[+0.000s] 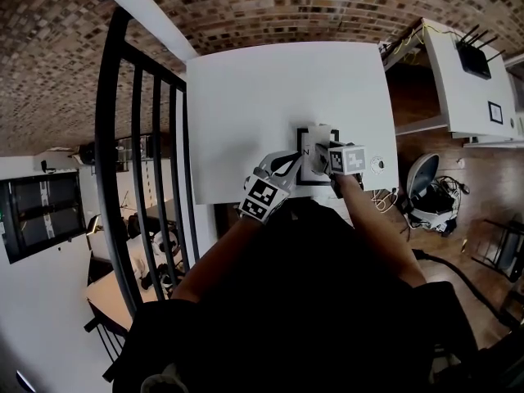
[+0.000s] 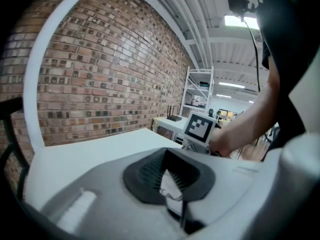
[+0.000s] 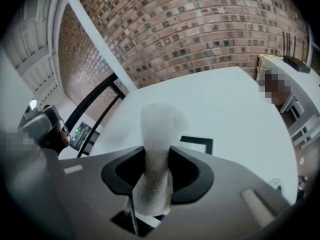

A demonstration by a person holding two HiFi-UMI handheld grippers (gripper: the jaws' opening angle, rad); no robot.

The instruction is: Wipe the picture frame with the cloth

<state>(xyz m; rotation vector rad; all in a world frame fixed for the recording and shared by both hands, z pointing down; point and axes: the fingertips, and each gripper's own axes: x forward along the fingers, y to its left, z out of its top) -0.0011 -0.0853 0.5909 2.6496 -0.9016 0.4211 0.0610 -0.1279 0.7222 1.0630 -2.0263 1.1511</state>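
Note:
The black picture frame (image 1: 300, 142) lies near the front edge of the white table (image 1: 270, 97). My left gripper (image 1: 296, 164) is at the frame's left side, shut on its edge; in the left gripper view the frame's white print and thin black border (image 2: 172, 190) sit between the jaws. My right gripper (image 1: 329, 150) is over the frame's right part, shut on a rolled pale cloth (image 1: 321, 131). In the right gripper view the cloth (image 3: 157, 149) sticks out past the jaws, with a frame corner (image 3: 202, 144) on the table just beyond it.
A black railing (image 1: 135, 178) runs along the table's left side. A small round white object (image 1: 377, 164) sits by the table's front right corner. A white desk with a router (image 1: 475, 56) stands to the right, and a chair (image 1: 426, 188) is near it.

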